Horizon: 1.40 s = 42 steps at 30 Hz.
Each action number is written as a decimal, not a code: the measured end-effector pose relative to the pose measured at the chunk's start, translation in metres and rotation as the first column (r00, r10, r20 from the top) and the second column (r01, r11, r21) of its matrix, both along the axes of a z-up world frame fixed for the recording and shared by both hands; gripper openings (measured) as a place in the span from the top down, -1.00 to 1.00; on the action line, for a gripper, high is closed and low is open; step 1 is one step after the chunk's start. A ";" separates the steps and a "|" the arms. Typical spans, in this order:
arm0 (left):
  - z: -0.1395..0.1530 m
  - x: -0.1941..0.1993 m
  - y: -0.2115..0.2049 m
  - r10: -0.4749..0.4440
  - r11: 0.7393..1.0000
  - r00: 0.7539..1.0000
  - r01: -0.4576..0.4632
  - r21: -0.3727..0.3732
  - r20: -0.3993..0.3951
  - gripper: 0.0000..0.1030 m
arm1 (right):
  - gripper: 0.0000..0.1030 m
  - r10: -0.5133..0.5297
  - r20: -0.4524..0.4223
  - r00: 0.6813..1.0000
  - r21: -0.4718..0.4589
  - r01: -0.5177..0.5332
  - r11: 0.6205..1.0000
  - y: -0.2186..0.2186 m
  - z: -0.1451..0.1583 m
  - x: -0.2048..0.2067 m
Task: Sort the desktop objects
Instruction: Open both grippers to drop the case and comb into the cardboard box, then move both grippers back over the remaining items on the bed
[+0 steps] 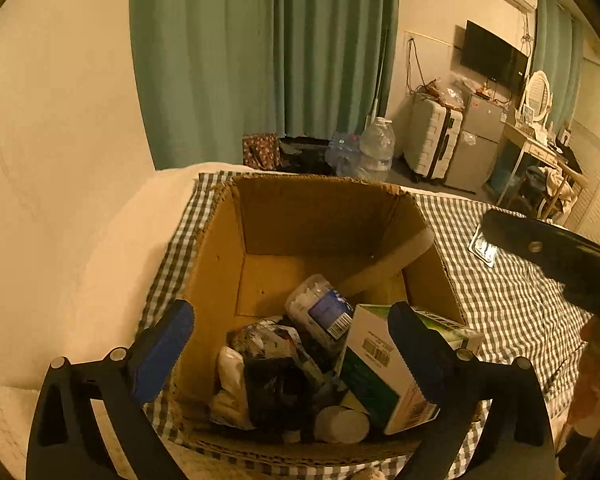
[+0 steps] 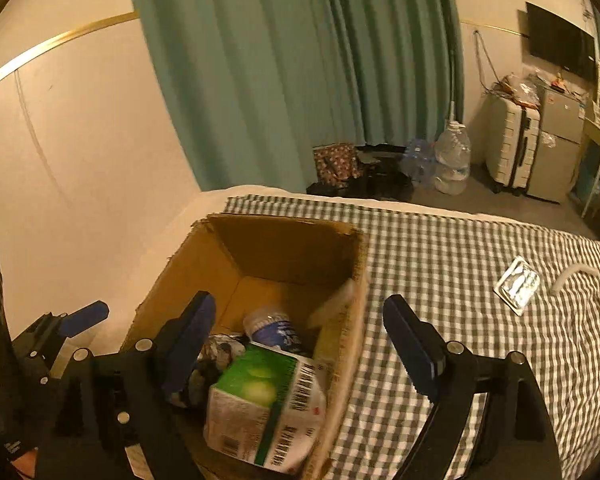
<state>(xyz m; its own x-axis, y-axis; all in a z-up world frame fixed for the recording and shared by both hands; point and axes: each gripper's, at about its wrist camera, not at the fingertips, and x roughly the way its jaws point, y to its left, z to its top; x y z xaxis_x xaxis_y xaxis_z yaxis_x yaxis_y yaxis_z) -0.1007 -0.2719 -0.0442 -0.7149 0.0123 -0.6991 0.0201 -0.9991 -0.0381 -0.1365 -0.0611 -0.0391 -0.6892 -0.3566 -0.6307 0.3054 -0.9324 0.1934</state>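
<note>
- step in hand: deposit into the open brown cardboard box [image 1: 220, 280] on the checked bed cover [image 2: 460, 264] — green-and-white carton [image 2: 260, 404] lies inside.
- left gripper [image 1: 292, 344] and right gripper [image 2: 300, 344]: jaws wide, holding nothing.
- next, likely: right gripper to the flat clear packet [image 2: 517, 285] beyond the box.

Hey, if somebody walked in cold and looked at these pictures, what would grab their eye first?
Probably the open cardboard box on the checked cloth, piled with clutter: a green and white carton, a clear bottle with a blue label, crumpled wrappers. Both tongs, left and right, stand open over it, holding nothing.
</note>
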 end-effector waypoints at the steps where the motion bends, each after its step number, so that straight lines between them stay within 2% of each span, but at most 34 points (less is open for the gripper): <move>1: 0.000 0.002 0.003 -0.006 1.000 1.000 0.006 0.007 0.003 -0.94 | -0.67 -0.005 -0.001 1.000 -0.001 0.005 1.000 0.006 0.002 0.002; 4: 0.005 0.007 0.015 -0.034 0.999 0.999 0.034 0.024 -0.004 -0.94 | -0.67 -0.041 -0.022 0.999 0.032 0.042 0.999 0.027 0.007 0.013; 8: 0.022 0.018 0.043 -0.061 0.998 0.998 0.061 -0.002 -0.031 -0.94 | -0.67 -0.074 -0.051 0.996 0.040 0.076 0.996 0.057 0.018 0.029; 13: 0.036 0.038 0.079 -0.045 0.999 0.996 0.043 -0.033 -0.075 -1.00 | -0.74 -0.120 -0.095 0.988 0.040 0.124 0.991 0.103 0.031 0.053; 18: 0.035 0.047 0.121 -0.053 0.998 0.998 0.055 0.042 -0.043 -1.00 | -0.77 -0.173 -0.169 0.970 0.072 0.187 0.980 0.153 0.039 0.078; 23: 0.029 0.054 0.172 -0.071 0.995 0.997 0.073 0.071 -0.028 -1.00 | -0.84 -0.242 -0.215 0.946 0.047 0.257 0.965 0.208 0.039 0.095; 30: 0.001 0.047 0.248 -0.072 0.994 0.997 0.072 0.081 -0.006 -1.00 | -0.85 -0.373 -0.191 0.908 0.031 0.385 0.922 0.292 0.009 0.098; 36: -0.037 0.024 0.301 -0.070 0.994 0.996 0.066 0.085 0.049 -1.00 | -0.85 -0.477 -0.117 0.871 0.033 0.484 0.875 0.360 -0.037 0.089; 38: -0.048 0.015 0.315 -0.068 0.994 0.996 0.063 0.087 0.064 -1.00 | -0.85 -0.500 -0.110 0.859 0.045 0.507 0.861 0.376 -0.049 0.083; 42: -0.068 -0.014 0.339 -0.056 0.996 0.993 0.048 0.079 0.104 -1.00 | -0.85 -0.512 -0.080 0.856 0.106 0.518 0.849 0.406 -0.077 0.070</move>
